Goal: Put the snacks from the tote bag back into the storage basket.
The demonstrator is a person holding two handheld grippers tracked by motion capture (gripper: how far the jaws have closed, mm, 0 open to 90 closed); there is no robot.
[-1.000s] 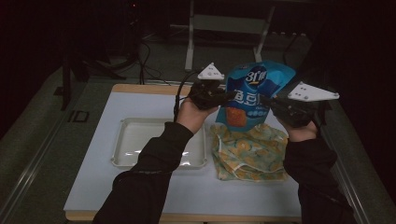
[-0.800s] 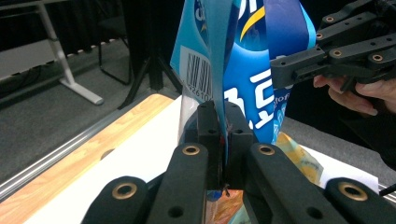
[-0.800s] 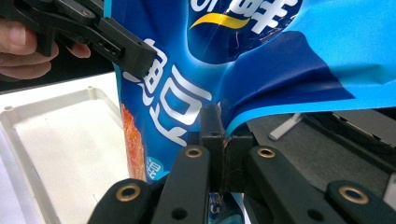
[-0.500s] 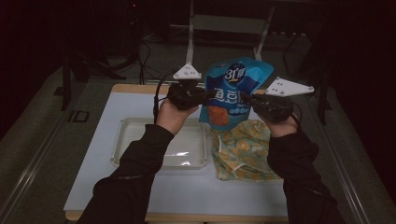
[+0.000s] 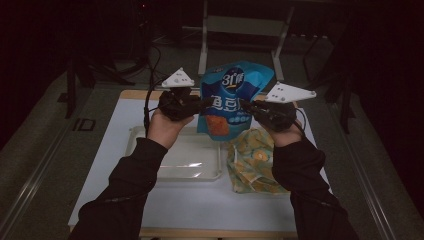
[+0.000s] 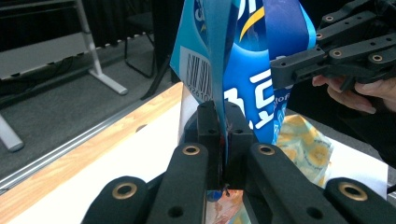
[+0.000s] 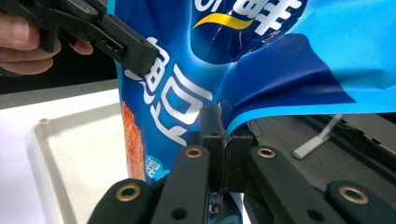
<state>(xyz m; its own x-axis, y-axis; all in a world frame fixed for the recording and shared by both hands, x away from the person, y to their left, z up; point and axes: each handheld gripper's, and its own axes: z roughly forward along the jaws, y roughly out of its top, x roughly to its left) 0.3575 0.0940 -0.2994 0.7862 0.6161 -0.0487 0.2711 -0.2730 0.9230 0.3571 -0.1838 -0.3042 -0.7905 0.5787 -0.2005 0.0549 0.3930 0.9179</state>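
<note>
High view: blue snack bag (image 5: 231, 97) held up in the air above the white bench (image 5: 115, 170), upright, printed face toward the camera. Left tongs (image 5: 202, 104) pinch the bag's left edge; right tongs (image 5: 245, 106) pinch its right edge. Both are clamped tight on the film. Below the bag, toward its left, a clear shallow tray (image 5: 150, 145) lies on the bench. Below the bag, toward its right, a yellow patterned pouch (image 5: 252, 160) lies flat, just beside the tray. Behind the bag, off the bench, grey stand legs (image 5: 202, 45) and cables (image 5: 150, 65) on the floor. Nothing lies between the bag and the tray.

Left gripper view: left tongs (image 6: 223, 140) pressed together on the bag (image 6: 243, 88), edge-on; barcode panel (image 6: 201, 77) to the left of the grip. Right tongs (image 6: 280, 70) enter from the right of the bag and bite its far edge. The patterned pouch (image 6: 306, 144) shows below and behind the bag.

Right gripper view: right tongs (image 7: 223, 140) clamped on a curled fold of the bag (image 7: 261, 60). Left tongs (image 7: 140, 56) grip the bag's far edge. The tray (image 7: 84, 154) lies below the bag.
</note>
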